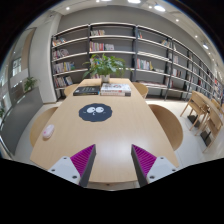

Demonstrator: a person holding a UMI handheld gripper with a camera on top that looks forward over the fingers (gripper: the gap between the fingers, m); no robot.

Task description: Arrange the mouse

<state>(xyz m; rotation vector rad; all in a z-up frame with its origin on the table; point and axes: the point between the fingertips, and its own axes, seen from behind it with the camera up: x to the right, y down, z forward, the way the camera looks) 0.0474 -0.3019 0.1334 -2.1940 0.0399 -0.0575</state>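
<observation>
Closest in, the gripper (113, 160) with its magenta pads (83, 157) is spread wide, nothing between the fingers, hovering over the near edge of the light wooden table (95, 135). The small white computer mouse (47, 130) sits off to the left, near the table's edge. The round dark mouse pad (95, 111) lies mid-table, well ahead of the fingers. Beyond it are stacked books (115, 89), a leafy potted plant (106, 66), then bookshelves (140, 55).
</observation>
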